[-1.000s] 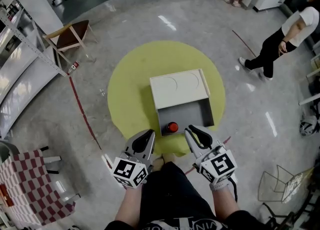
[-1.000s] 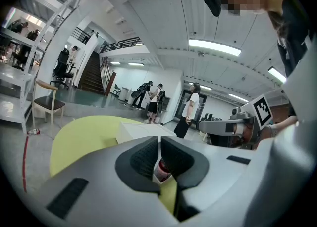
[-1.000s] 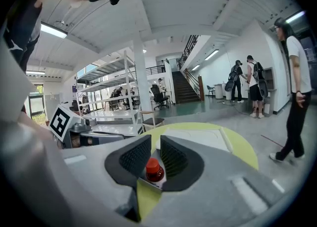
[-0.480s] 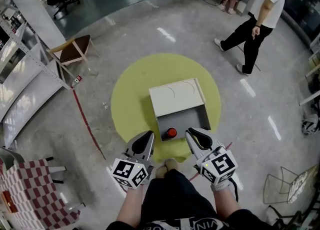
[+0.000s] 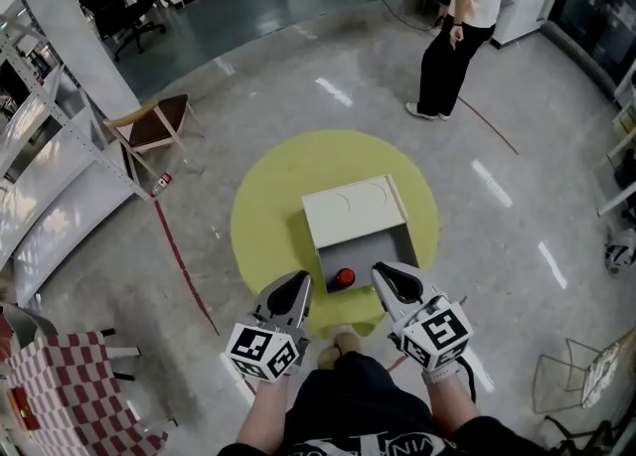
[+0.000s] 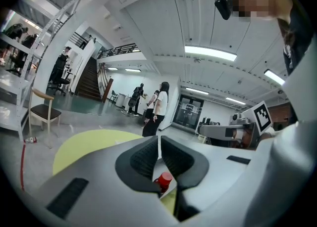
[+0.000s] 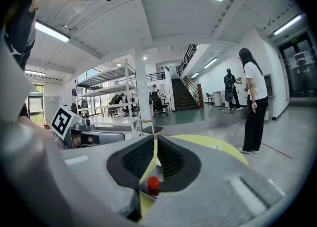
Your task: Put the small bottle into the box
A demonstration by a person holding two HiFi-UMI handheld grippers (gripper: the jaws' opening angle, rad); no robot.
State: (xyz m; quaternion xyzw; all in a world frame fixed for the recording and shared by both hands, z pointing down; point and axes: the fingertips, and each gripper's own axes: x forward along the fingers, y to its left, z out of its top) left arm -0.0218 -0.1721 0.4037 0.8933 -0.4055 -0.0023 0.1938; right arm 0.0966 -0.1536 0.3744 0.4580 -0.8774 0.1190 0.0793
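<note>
The left gripper and right gripper hang empty, jaws together; the right's have just been closing on nothing. Just beyond, the small bottle stands inside the box on the yellow mat. The placing looks done, so draw away without brushing the box wall.

a person in black trousers is standing beyond the round yellow mat; a wooden chair is sitting beside metal shelving; a checkered cloth is lying at lower left.
</note>
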